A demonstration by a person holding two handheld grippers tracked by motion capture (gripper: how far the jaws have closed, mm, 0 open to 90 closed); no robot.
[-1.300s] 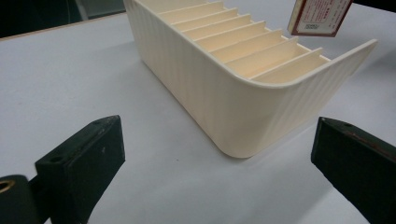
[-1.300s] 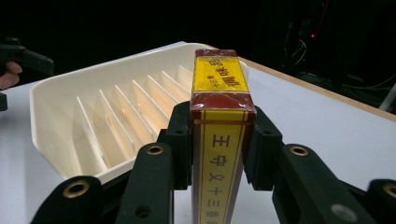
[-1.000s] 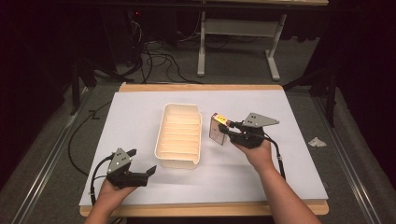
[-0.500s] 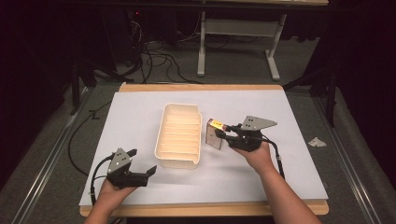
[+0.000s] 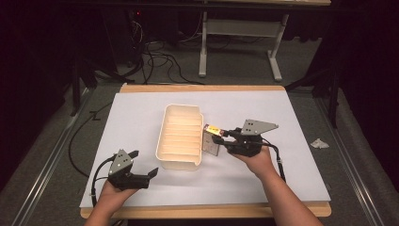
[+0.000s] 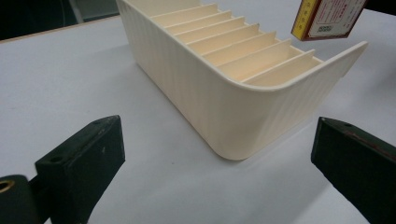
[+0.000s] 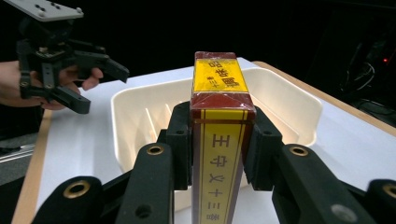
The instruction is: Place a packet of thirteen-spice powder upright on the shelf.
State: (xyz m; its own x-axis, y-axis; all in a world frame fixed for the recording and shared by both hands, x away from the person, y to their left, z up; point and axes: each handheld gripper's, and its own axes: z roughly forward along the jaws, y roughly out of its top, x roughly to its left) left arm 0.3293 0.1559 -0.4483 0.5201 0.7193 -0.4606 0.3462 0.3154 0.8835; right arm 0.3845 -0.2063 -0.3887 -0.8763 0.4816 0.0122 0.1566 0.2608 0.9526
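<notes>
In the high view, the right gripper [image 5: 220,138] is clenched on a single small box [image 5: 211,140] with a yellow and dark red end, holding it just beside the right wall of one cream slotted tray [image 5: 181,136] that sits near the middle of the white-covered table [image 5: 282,113]. The left gripper [image 5: 143,165] rests low at the near left, its jaws spread apart and holding nothing, close to the tray's near left corner but apart from it. A crumpled scrap [image 5: 319,143] lies on the floor off the table's right edge, and cables [image 5: 155,59] trail on the floor beyond it. In the left gripper view, the two black jaws stand wide open on either side of the tray's rounded near end [image 6: 243,116], with the box [image 6: 327,18] hanging above the far rim. In the right gripper view, the jaws press both broad faces of the upright box [image 7: 219,140], the tray [image 7: 289,102] lies right behind it, and the other gripper [image 7: 100,81] is farther off at upper left.
</notes>
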